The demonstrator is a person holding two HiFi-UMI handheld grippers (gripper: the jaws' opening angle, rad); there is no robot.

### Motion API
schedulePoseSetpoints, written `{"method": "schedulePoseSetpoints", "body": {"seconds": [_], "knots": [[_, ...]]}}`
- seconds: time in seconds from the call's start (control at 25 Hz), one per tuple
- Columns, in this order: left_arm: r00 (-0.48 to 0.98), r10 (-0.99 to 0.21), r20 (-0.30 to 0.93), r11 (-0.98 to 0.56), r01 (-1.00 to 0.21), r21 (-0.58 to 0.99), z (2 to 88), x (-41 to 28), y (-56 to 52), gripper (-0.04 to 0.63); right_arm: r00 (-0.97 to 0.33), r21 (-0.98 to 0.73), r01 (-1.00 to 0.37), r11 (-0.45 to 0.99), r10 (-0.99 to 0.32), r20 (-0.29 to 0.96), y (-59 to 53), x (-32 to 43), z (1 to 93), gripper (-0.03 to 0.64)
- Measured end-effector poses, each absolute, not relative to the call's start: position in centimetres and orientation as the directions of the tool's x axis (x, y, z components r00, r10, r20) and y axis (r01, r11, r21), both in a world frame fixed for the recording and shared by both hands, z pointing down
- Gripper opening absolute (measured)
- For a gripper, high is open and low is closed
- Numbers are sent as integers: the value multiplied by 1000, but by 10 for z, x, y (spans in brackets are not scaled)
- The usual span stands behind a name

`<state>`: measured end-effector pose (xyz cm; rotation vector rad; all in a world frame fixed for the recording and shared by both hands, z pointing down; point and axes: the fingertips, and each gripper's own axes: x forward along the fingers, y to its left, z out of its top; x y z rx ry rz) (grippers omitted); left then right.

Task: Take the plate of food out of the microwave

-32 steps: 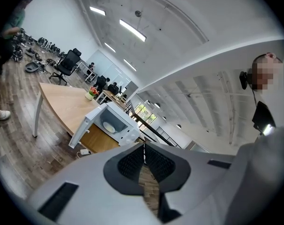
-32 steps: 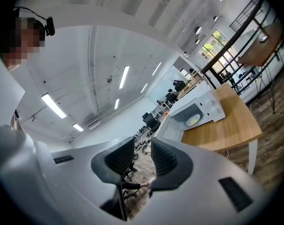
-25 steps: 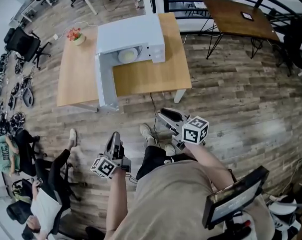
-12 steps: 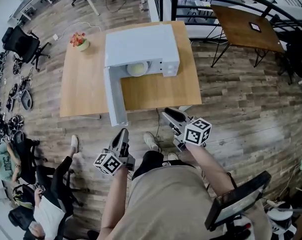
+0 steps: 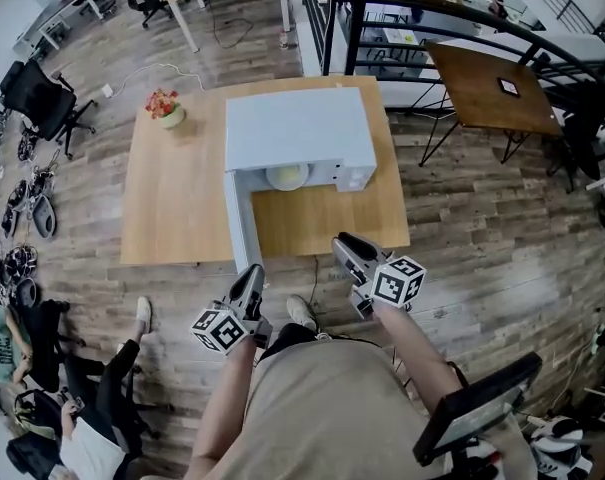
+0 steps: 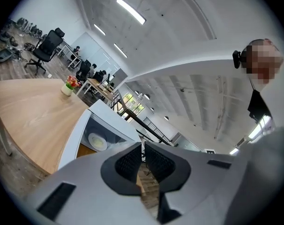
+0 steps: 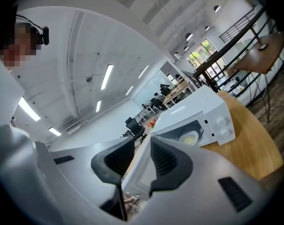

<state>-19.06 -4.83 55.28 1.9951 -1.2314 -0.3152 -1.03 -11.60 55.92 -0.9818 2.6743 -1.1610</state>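
Note:
A white microwave (image 5: 297,128) stands on a light wooden table (image 5: 172,198), its door (image 5: 242,223) swung open toward me on the left side. Inside lies a pale plate of food (image 5: 287,176), also visible in the left gripper view (image 6: 97,141) and the right gripper view (image 7: 189,137). My left gripper (image 5: 254,271) hovers just short of the table's near edge, by the door's end; its jaws (image 6: 142,146) are together with nothing held. My right gripper (image 5: 342,240) is at the table's near edge, right of the door, its jaws (image 7: 142,142) slightly apart and empty.
A small flower pot (image 5: 165,108) sits at the table's far left corner. A dark wooden table (image 5: 492,88) and black railing stand to the right. Office chairs (image 5: 32,93) and seated people (image 5: 92,423) are on the left. A tablet (image 5: 472,408) hangs at lower right.
I have walked closer to the table, so the microwave and its open door now lie nearer to both grippers. Both grippers stay held out in front, jaws unchanged.

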Motion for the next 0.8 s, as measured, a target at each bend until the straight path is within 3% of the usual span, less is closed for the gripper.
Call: {"method": "schedulePoseSetpoints", "body": {"seconds": [0.44, 0.8], "knots": [[546, -830, 113, -316, -628, 711, 542, -209, -90, 5, -722, -654, -614, 441, -648, 241, -169, -27, 576, 95], [482, -867, 123, -261, -652, 712, 546, -214, -114, 5, -717, -664, -634, 397, -624, 311, -209, -32, 614, 95]]}}
